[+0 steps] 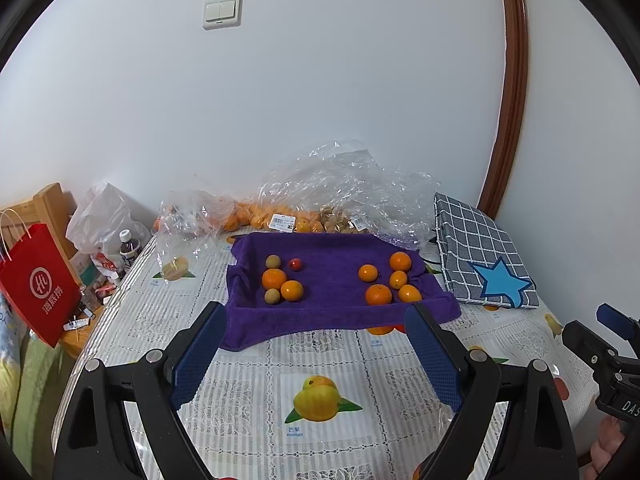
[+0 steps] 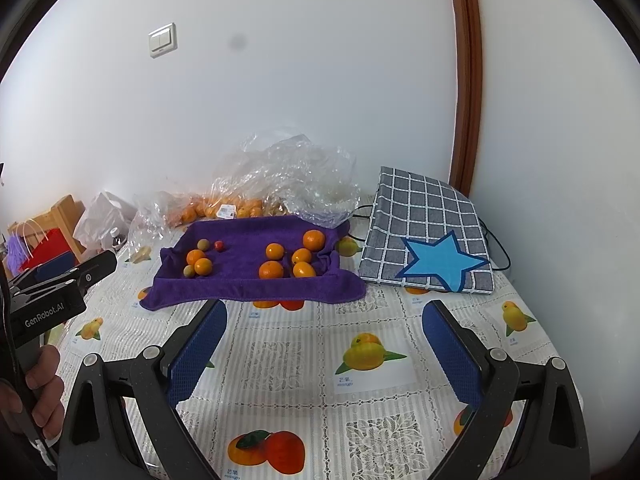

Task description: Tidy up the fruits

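Both grippers hover low over the near part of the table point(image 1: 256, 364), nothing between the fingers. Left gripper point(image 1: 316, 352) has its fingers spread wide, empty. Right gripper point(image 2: 324, 344) likewise wide apart and empty; a hand point(image 2: 40, 392) grips the left gripper's handle at the left edge of the right wrist view.

Purple towel point(image 1: 332, 280) lies mid-table, far of both grippers, edges bunched up. Fruits sit on it in two groups. Left group point(image 1: 280, 280): two oranges, two small greenish-brown fruits, one small red fruit, close together. Right group point(image 1: 390, 282): five oranges, loosely clustered, well apart from the left group.

Behind the towel, against the wall, clear plastic bags point(image 1: 344, 184) with more oranges inside. Right of the towel, a grey checked cloth bag with a blue star point(image 1: 480, 252). Far left, off the table, a red paper bag point(image 1: 36, 280).
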Demonstrator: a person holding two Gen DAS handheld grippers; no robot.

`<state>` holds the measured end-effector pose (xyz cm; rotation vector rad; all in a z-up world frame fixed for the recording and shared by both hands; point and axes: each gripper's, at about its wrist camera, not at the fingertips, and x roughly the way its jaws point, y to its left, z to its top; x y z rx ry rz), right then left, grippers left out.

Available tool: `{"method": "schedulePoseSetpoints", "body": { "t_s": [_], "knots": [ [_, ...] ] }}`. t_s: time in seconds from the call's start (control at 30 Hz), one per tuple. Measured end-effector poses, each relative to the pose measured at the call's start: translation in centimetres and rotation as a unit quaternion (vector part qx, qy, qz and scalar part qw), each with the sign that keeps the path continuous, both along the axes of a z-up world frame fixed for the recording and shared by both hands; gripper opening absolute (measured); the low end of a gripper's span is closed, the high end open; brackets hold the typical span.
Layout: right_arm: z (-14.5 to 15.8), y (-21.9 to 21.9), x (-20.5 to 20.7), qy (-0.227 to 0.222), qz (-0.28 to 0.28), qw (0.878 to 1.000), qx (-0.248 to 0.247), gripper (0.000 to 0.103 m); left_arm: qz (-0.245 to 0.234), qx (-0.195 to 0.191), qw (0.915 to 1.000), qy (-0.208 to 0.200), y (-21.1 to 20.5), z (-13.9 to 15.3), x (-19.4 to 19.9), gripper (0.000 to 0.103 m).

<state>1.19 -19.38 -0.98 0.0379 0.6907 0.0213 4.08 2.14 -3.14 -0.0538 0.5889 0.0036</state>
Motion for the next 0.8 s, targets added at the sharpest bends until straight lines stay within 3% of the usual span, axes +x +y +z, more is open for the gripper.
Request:
{"method": "schedulePoseSetpoints", "body": {
  "t_s": [0.8],
  "knots": [
    [0.09,0.11,-0.04,0.000,0.000,1.000,0.001,0.097,0.002,0.003,1.0000,-0.001,-0.03,0.01,0.04,0.091]
  ]
}}
